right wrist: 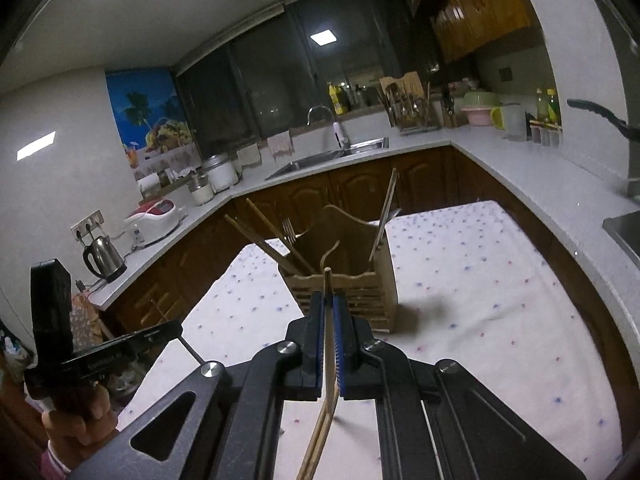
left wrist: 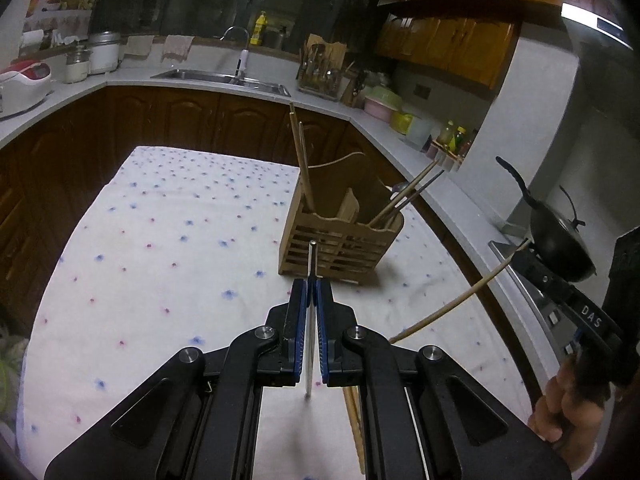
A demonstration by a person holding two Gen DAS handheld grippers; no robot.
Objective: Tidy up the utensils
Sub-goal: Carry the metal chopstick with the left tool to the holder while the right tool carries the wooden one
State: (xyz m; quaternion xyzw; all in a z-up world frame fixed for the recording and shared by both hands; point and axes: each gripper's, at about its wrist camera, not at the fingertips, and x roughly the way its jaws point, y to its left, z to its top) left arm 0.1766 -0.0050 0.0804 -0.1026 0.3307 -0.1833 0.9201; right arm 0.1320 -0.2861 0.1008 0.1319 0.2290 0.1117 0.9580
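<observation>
left claw (left wrist: 312,292) grasping metal chopstick (left wrist: 311,280) | right claw (right wrist: 329,304) grasping wooden chopsticks (right wrist: 326,400), ends cut off

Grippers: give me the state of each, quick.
Left gripper: shut on a metal chopstick.
Right gripper: shut on wooden chopsticks.

Tan wooden caddy (left wrist: 340,236); white cloth (left wrist: 160,240) dotted blue and pink.

Slanting chopsticks (left wrist: 301,160) and a fork (right wrist: 289,230) obstruct the wooden caddy (left wrist: 340,236) mouth; surrounding tablecloth (left wrist: 160,248) left of it lies open.
</observation>
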